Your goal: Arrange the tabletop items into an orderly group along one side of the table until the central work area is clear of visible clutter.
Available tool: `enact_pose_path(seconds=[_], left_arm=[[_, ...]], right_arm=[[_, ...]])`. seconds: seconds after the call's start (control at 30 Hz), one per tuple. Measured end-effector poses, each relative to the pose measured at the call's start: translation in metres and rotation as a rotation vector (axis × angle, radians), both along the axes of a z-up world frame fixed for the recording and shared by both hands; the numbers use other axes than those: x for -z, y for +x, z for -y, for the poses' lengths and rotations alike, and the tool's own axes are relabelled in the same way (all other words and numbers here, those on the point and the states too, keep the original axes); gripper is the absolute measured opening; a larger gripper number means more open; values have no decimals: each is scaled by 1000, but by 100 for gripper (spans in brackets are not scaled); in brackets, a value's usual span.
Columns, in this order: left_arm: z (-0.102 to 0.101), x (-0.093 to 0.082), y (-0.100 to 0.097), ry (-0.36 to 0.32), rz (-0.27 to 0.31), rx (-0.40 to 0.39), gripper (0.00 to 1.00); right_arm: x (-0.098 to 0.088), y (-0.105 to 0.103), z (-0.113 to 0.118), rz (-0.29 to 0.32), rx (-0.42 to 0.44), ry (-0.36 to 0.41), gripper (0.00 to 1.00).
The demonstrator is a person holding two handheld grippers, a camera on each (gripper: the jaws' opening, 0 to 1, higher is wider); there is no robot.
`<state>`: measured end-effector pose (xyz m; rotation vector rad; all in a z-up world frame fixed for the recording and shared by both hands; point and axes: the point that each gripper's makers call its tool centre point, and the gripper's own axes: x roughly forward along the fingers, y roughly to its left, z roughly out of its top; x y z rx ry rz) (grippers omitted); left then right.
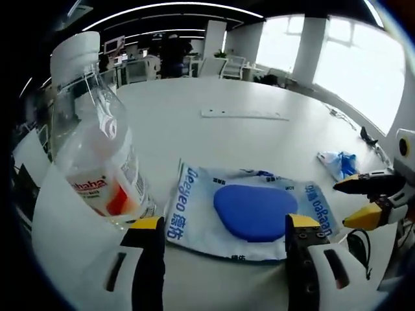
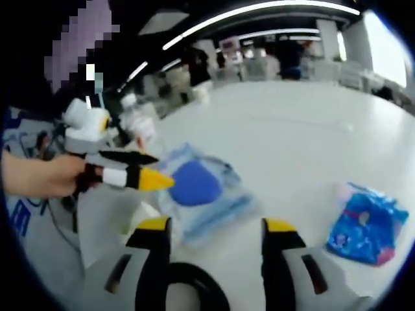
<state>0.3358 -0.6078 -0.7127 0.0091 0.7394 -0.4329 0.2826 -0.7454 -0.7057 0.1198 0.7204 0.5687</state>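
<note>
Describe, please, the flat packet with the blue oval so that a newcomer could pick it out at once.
On the white table, look just ahead of the left gripper, beside the clear water bottle. There lies the wipes packet: flat, pale, printed in blue, with a solid blue oval. The smaller crumpled blue packet lies apart and has no oval.

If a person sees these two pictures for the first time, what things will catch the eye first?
The clear plastic bottle with a white cap looms at the left of the left gripper view, close to the camera. Beside it on the white table lies a wipes packet with a big blue oval. In the right gripper view, a small blue packet lies apart at the right.
</note>
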Motion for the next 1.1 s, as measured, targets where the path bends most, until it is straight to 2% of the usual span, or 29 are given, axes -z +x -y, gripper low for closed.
enact_pose_path(seconds=[0.13, 0.23, 0.3, 0.4, 0.53, 0.8, 0.93, 1.1], left_arm=[[0, 1, 0, -1, 0, -5, 75], [-1, 2, 1, 2, -1, -4, 74], [-1, 2, 1, -4, 1, -9, 73], [-1, 3, 1, -4, 2, -13, 74], [-1, 3, 0, -4, -1, -12, 74], [-3, 2, -1, 0, 1, -15, 74], [-4, 3, -1, -1, 0, -19, 74], [-5, 2, -1, -4, 1, -22, 74]], right_arm=[[9, -1, 0, -44, 34, 7, 49], [10, -3, -2, -61, 46, 19, 43], [10, -2, -4, -69, 75, 34, 37], [15, -3, -10, -112, 104, 72, 35], [16, -1, -16, -122, 108, 72, 32], [27, -6, -18, -158, 98, 27, 18], [28, -7, -20, -170, 107, 44, 11], [27, -6, -21, -170, 114, 35, 7]])
